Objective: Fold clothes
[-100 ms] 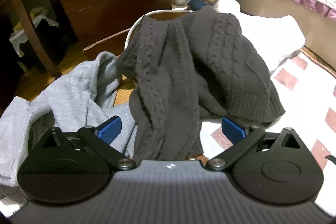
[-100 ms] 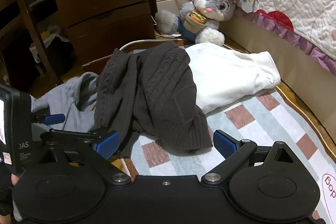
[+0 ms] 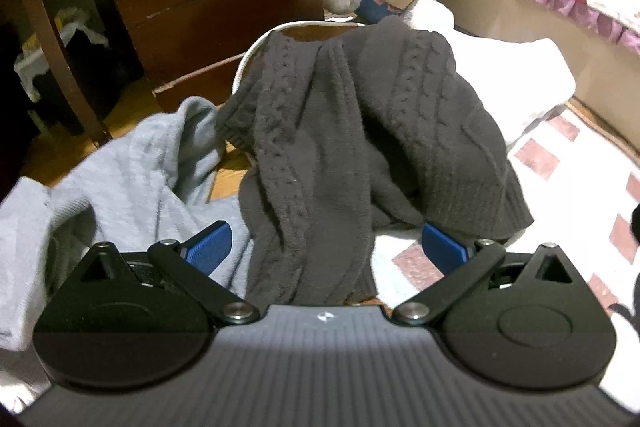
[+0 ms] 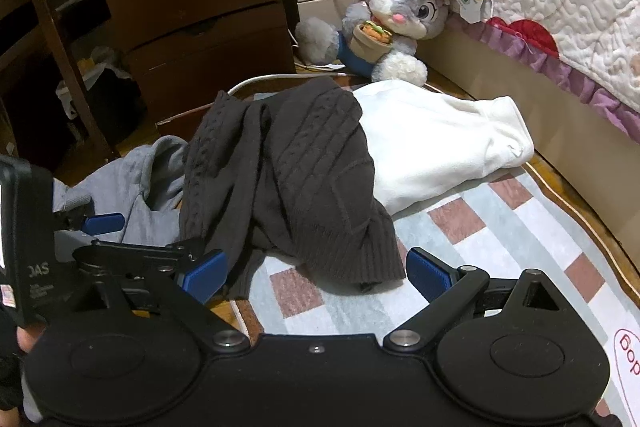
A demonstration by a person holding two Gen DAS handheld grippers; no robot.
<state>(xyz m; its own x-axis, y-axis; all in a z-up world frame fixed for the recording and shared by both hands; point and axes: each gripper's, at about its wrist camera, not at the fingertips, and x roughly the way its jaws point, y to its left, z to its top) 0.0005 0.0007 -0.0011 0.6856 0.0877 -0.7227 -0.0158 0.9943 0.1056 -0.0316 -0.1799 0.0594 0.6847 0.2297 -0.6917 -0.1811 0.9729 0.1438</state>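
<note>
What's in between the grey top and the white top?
The dark cable-knit sweater lies crumpled between the grey top and the white top, draped over an edge of each. The right wrist view shows it best.

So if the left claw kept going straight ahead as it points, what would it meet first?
Most likely the dark cable-knit sweater: its hanging end lies right between the open left claw fingers. Depth is hard to judge, though.
</note>
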